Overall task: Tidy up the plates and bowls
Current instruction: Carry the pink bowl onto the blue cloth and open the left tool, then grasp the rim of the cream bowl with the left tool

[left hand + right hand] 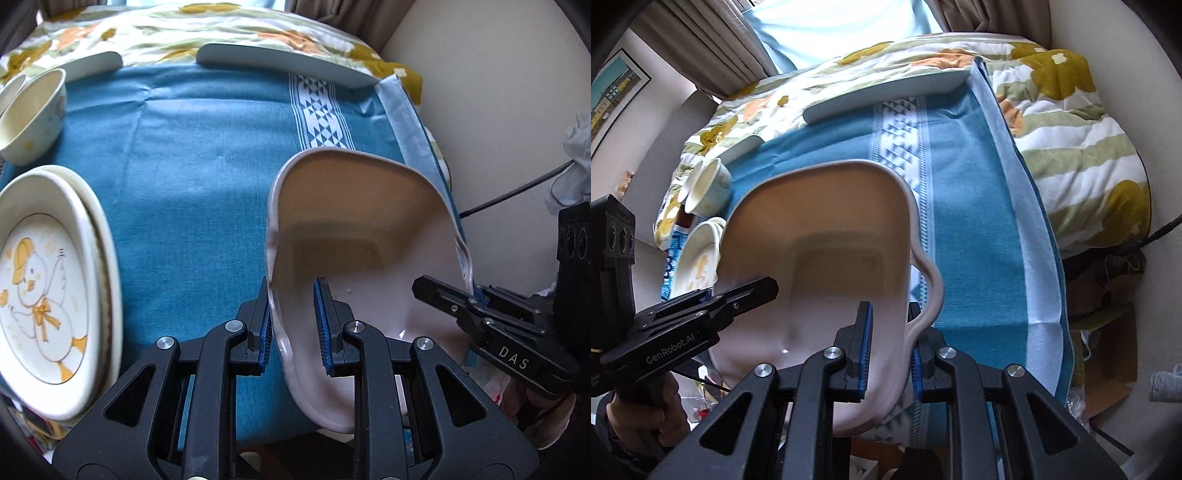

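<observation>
Between both pairs of jaws hangs the pink dish (369,236) — the left gripper (295,325) clamps one rim, the right gripper (890,347) the opposite scalloped edge, likely because it is wide and deep. Ahead of the jaws lies bare blue cloth (192,166); left of them sit the duck plates (48,291) and small bowl (33,114).

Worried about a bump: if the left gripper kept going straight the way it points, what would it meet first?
Probably the blue tablecloth. The left gripper, shut on the rim of the pink dish, points steeply down at bare cloth between the duck plates and that dish. Depth is unclear.
</observation>
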`<move>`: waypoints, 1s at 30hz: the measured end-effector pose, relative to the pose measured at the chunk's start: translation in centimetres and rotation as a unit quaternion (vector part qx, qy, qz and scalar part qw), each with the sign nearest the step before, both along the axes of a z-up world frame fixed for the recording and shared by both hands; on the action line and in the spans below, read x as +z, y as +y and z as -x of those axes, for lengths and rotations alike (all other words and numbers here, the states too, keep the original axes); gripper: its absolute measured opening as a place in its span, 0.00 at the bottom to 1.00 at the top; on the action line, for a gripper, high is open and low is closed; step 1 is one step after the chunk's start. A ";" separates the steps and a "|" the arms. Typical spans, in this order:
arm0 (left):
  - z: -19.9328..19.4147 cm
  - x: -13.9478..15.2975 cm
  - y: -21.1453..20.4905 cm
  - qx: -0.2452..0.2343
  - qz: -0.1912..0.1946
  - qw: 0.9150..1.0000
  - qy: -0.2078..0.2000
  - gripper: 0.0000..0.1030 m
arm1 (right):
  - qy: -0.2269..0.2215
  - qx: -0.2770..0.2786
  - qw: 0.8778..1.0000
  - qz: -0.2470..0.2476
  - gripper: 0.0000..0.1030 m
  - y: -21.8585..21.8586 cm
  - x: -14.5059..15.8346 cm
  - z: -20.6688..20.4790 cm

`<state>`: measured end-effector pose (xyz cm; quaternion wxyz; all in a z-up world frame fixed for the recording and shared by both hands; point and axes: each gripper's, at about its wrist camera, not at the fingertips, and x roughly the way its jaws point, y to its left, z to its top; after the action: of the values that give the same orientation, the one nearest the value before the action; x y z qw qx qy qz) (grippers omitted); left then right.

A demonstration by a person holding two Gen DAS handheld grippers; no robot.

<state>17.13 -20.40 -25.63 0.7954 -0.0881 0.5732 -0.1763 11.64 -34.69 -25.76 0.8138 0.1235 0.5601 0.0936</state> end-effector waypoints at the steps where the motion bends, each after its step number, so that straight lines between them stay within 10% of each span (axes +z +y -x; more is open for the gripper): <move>1: -0.1 -0.3 -0.3 -0.002 -0.004 1.000 -0.001 0.18 | -0.002 -0.001 1.000 0.000 0.16 -0.3 -0.3 -0.1; 21: -0.5 -1.8 -1.5 -0.017 -0.051 0.999 0.000 0.19 | 0.002 -0.002 1.000 -0.008 0.16 -2.0 -2.9 0.2; 23: -0.6 -1.7 -1.5 -0.015 -0.055 0.998 0.000 0.24 | 0.003 0.004 1.000 0.000 0.16 -1.8 -2.9 0.1; 27: -0.5 -1.0 -1.0 -0.005 -0.052 0.998 -0.016 0.66 | -0.005 0.014 1.000 0.012 0.18 -1.8 -2.7 0.2; 30: -0.5 -0.1 -0.8 0.000 -0.057 0.998 -0.029 0.72 | -0.019 0.022 0.999 0.016 0.58 -1.9 -2.3 0.4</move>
<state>17.66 -21.21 -25.74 0.8157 -0.0373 0.5587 -0.1454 11.21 -36.58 -28.02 0.8237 0.0968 0.5488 0.1047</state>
